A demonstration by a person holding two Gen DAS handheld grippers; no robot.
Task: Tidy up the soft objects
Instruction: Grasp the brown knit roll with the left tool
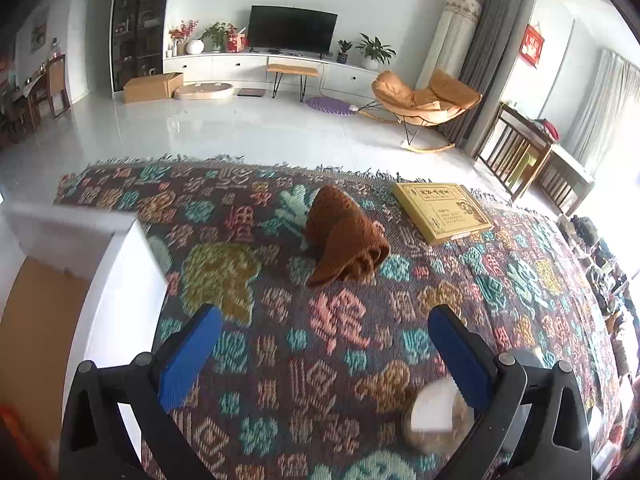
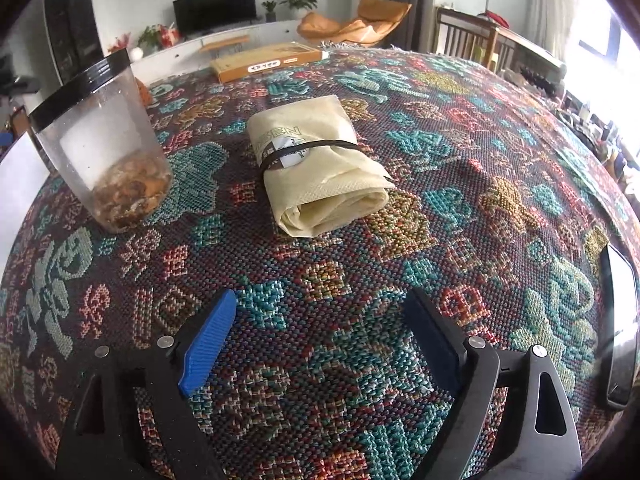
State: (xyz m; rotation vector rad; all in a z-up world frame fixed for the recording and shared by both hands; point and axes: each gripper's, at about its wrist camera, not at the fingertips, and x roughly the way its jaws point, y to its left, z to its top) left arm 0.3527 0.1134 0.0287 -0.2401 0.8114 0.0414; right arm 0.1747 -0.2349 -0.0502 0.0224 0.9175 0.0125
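**Both soft things still lie loose; nothing gathered yet**

We see the brown cloth [image 1: 346, 238] crumpled on the patterned surface [image 1: 280, 360], ahead of our left gripper [image 1: 325, 354] and well apart from its fingers, which stand wide apart and empty. The rolled cream bag [image 2: 320, 168], bound with a black band, lies ahead of our right gripper [image 2: 328, 342], near but untouched; those fingers are also spread and hold nothing. We judge the sorting hardly begun. A white box [image 1: 100, 264] sits left of the cloth, a plastic jar [image 2: 102, 148] left of the bag.
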